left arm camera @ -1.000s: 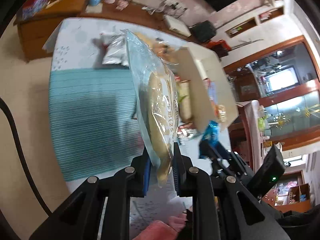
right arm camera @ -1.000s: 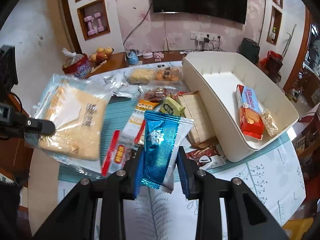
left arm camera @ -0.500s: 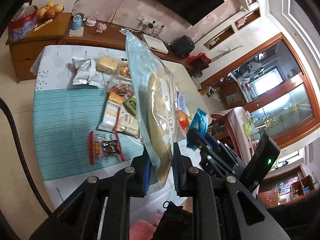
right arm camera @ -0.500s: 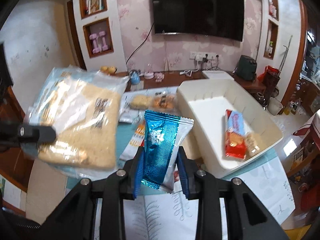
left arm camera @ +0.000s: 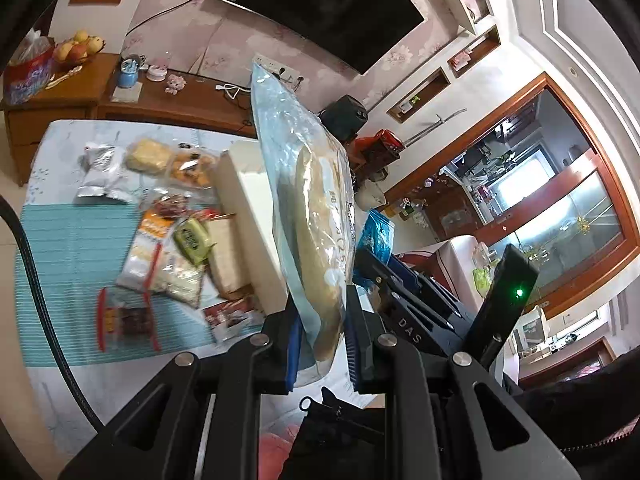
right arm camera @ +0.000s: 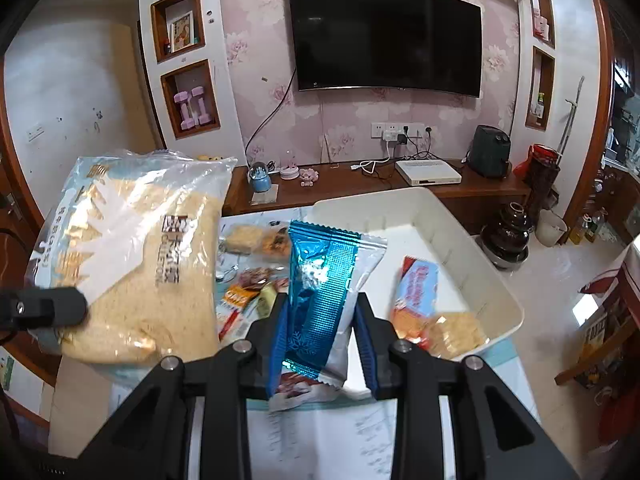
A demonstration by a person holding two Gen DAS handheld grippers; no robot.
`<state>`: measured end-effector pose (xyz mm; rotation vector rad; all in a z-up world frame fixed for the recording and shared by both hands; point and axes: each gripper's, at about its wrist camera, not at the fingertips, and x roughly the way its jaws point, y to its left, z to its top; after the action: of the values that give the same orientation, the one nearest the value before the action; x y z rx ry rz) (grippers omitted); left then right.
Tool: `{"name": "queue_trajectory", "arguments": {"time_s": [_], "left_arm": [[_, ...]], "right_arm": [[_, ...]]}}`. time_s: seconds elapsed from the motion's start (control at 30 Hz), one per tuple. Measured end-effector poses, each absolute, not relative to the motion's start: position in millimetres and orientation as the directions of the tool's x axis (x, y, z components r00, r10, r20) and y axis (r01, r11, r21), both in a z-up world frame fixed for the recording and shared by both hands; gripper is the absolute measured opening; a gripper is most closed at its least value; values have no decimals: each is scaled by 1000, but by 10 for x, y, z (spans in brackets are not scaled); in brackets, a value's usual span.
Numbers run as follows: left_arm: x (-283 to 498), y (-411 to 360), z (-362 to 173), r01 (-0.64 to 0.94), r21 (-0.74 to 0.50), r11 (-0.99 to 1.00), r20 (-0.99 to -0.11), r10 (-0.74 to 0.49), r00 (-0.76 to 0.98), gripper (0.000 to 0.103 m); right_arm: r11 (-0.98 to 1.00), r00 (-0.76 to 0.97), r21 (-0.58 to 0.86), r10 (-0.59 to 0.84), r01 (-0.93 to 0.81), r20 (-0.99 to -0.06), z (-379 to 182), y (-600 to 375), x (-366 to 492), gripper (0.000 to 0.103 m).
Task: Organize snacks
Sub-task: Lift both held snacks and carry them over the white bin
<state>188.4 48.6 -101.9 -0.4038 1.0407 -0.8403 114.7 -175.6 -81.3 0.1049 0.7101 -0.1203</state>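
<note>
The left claw (left arm camera: 320, 344) is pinching the bottom edge of a clear bread bag (left arm camera: 312, 220), its pads pressed on the plastic; the bag stands nearly upright, long axis running from the claw toward 12 o'clock in the left wrist view, thin edge to the camera. In the right wrist view the same bread bag (right arm camera: 136, 256) hangs broadside at 9 o'clock, above the near-left part of the tabletop (right arm camera: 320, 432). The right claw (right arm camera: 320, 332) is pinching a blue foil snack packet (right arm camera: 324, 292) at its lower half, the packet's long axis pointing up toward 12 o'clock and leaning slightly to 1 o'clock, the crimped top end free.

Both snacks are held in the air, off the tabletop, so the step in hand looks like the carry to the white bin (right arm camera: 480, 264), which lies at 2 o'clock of the right claw and already holds a red-and-blue cracker pack (right arm camera: 416, 292) and a small clear biscuit pack (right arm camera: 456, 332). More loose snacks (left arm camera: 168, 248) lie on the teal mat at 9 o'clock in the left view.

The next move probably calls for swinging each packet over the bin's rim, laying it flat alongside the packs inside, then letting go.
</note>
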Motion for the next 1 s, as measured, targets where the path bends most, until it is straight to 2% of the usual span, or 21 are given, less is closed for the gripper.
{"name": "queue_trajectory", "arguments": {"time_s": [0.47, 0.8, 0.93, 1.0], "left_arm": [[1904, -579, -1172, 352, -663, 660, -581, -751, 313, 17], [2051, -1244, -1414, 332, -627, 704, -640, -709, 296, 17], [2108, -1441, -1454, 338, -575, 745, -682, -665, 306, 17], [2138, -1497, -1462, 330, -557, 762, -696, -645, 315, 23]], "right_arm": [[999, 738, -36, -50, 36, -673, -823, -2660, 1375, 32], [999, 745, -35, -36, 17, -666, -831, -3178, 1601, 32], [999, 739, -30, -29, 12, -673, -863, -3295, 1705, 32], [1000, 734, -22, -17, 2, -679, -895, -3330, 1745, 32]]}}
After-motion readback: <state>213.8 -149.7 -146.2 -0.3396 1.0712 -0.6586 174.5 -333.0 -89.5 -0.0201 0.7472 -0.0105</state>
